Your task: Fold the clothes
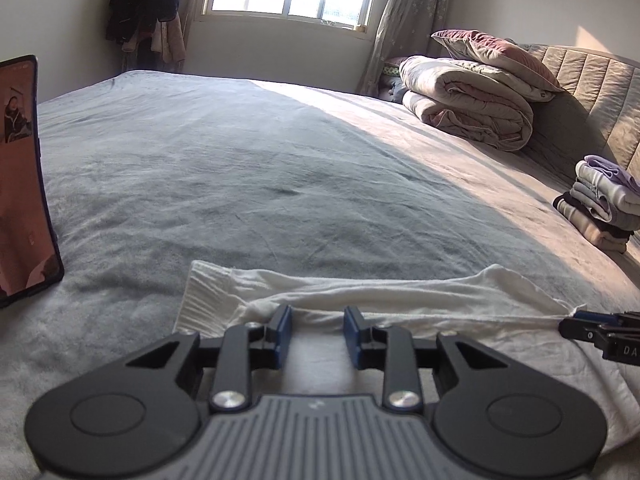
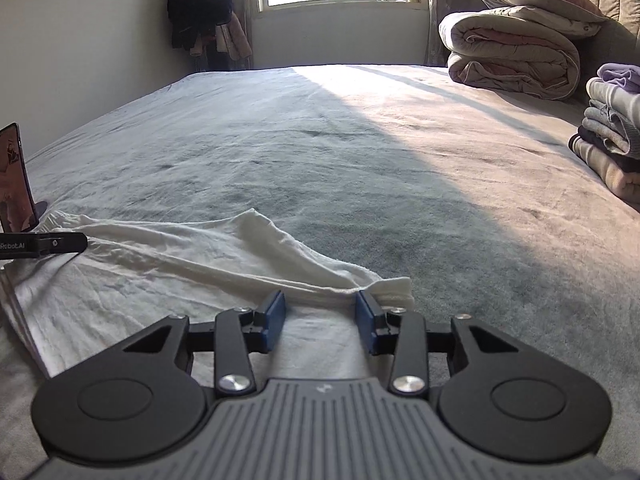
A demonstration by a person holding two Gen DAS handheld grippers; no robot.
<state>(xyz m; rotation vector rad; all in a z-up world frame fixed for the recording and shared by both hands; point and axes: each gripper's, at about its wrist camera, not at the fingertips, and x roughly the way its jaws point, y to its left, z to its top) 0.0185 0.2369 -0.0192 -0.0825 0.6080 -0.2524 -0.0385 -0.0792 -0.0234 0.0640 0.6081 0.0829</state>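
Observation:
A white garment (image 1: 400, 296) lies flattened across the near part of the grey bed (image 1: 240, 160), with a ribbed hem at its left end. My left gripper (image 1: 318, 316) stands open low over its near-left part, and no cloth is pinched between the blue pads. At the garment's right corner my right gripper (image 1: 568, 326) comes in from the side. In the right wrist view the garment (image 2: 160, 264) runs leftward, and my right gripper (image 2: 320, 302) is open over its folded right edge. The left gripper (image 2: 82, 242) shows at far left.
A phone (image 1: 20, 184) stands propped at the bed's left edge. A stack of folded clothes (image 1: 604, 208) sits at the right, near the padded headboard (image 1: 592, 92). A rolled duvet with a pillow (image 1: 464, 100) lies at the far right. A window is behind.

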